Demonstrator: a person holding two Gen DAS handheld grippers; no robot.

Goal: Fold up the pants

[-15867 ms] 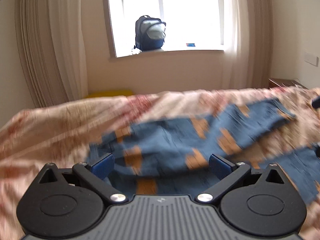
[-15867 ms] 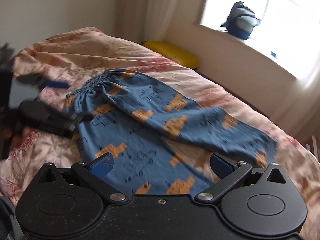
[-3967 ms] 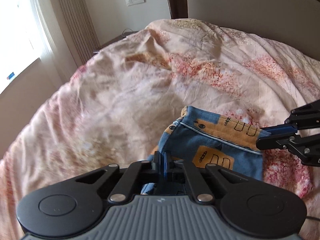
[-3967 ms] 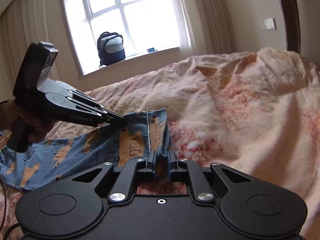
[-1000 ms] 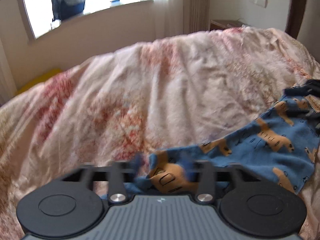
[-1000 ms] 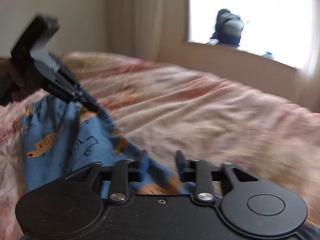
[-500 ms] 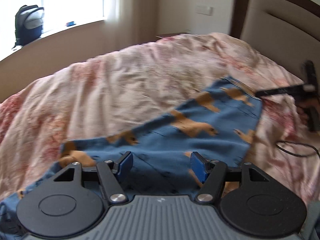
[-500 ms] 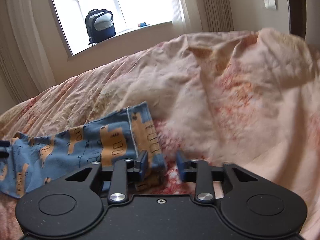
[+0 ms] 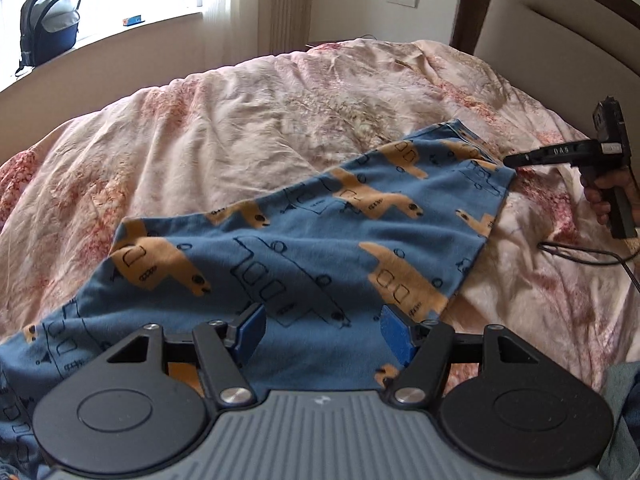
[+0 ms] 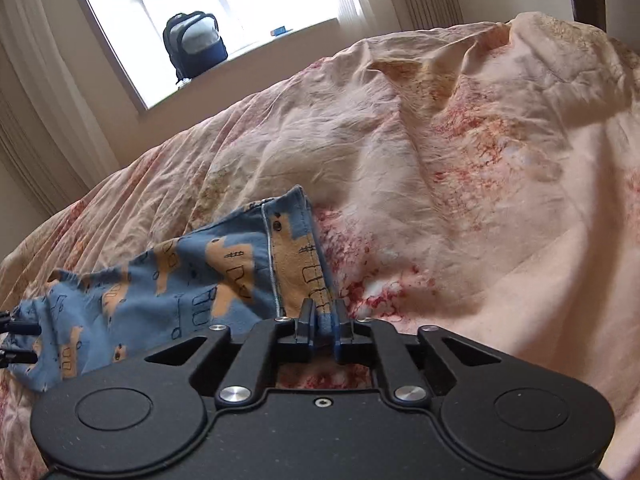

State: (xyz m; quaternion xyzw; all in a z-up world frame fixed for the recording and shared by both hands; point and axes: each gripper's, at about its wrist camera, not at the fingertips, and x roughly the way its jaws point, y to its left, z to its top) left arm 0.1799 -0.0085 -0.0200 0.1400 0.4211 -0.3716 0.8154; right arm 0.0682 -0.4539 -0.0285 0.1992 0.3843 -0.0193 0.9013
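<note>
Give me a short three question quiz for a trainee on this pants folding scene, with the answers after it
1. True or false: the right gripper is shut on the hem of the blue pants.
2. The left gripper is: A) clamped on the pants, B) open above the pants, C) out of view.
3. What stands on the window sill?

Key: 1. True; its jaws have just been closing and now pinch the hem between them. 2. B; the blue pads stand apart over the cloth. 3. A dark backpack, with a small blue thing further along.
</note>
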